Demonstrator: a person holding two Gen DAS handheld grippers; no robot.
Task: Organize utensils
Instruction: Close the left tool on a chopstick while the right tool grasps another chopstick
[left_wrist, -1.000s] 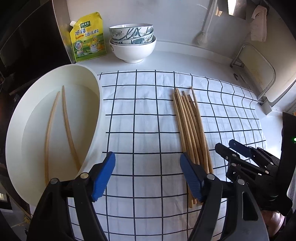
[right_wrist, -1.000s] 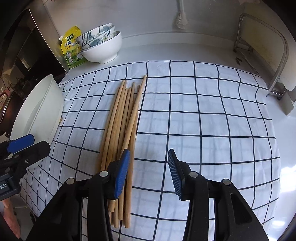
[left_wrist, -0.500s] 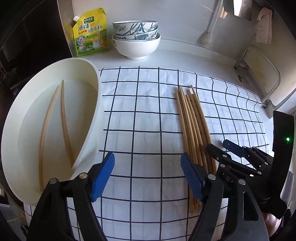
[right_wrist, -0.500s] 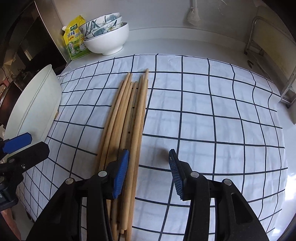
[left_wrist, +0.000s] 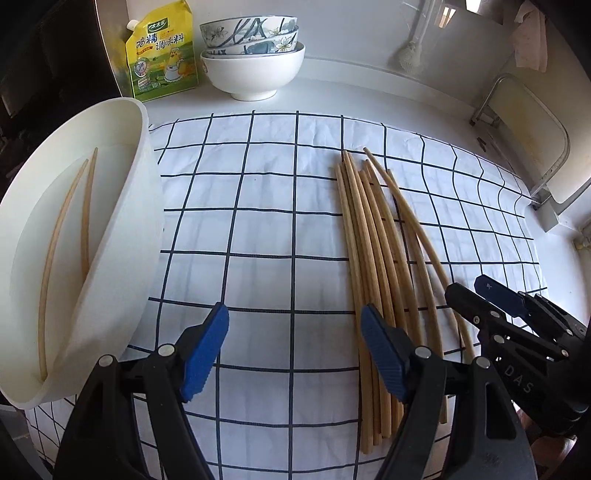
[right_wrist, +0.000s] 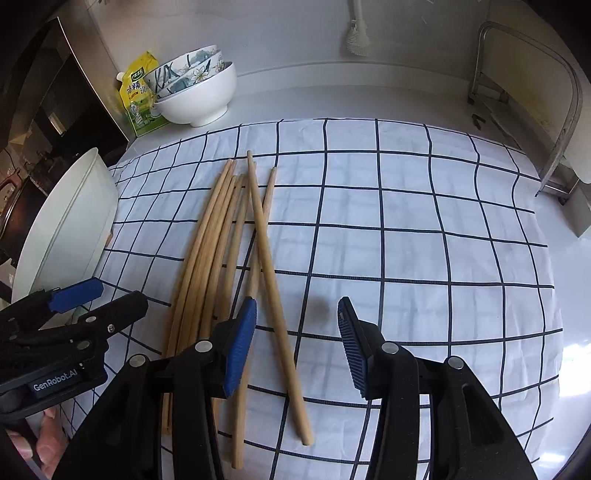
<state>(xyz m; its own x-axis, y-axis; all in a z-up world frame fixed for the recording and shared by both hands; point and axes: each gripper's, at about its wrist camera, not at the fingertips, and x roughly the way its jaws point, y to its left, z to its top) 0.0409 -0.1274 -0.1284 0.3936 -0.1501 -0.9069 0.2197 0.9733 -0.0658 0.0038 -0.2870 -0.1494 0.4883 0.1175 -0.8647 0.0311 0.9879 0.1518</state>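
Two chopsticks (left_wrist: 85, 218) in white tub (left_wrist: 122, 236) far left; bundle (left_wrist: 373, 266) left on cloth (left_wrist: 258, 229). Left gripper (left_wrist: 295, 350) wide open, empty; right gripper (right_wrist: 297, 343) half open, straddling one stick (right_wrist: 275, 295), no grip.

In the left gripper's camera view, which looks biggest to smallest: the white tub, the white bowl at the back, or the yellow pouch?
1. White tub, by far, though it also sits nearest the camera.
2. White bowl and yellow pouch look about alike; I would not rank them.

Both wrist fisheyes are looking steeply down, close over the checked cloth (left_wrist: 258, 229) — left nearer the white basin (left_wrist: 122, 236) — sharing the chopstick bundle (right_wrist: 218, 243) and stacked bowls (left_wrist: 255, 55).
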